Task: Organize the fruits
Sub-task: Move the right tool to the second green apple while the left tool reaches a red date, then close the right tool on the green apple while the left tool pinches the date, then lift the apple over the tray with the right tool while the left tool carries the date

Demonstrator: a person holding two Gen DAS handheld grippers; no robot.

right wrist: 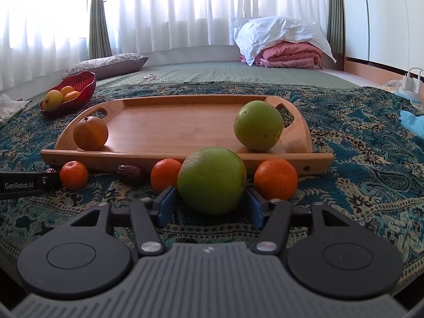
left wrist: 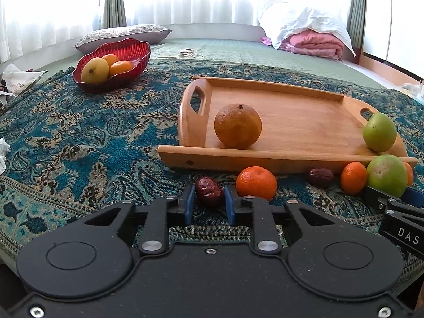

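Observation:
A wooden tray lies on the patterned cloth and holds an orange at its left and a green apple at its right. In front of the tray lie three mandarins, a second red date and a second green apple. My left gripper has its blue pads shut on a red date on the cloth. My right gripper is shut on the front green apple, which rests on the cloth.
A red bowl with a mango and two mandarins stands at the far left. A pillow, folded pink bedding and curtains lie behind. Paper lies at the left edge, and white chargers stand at the right.

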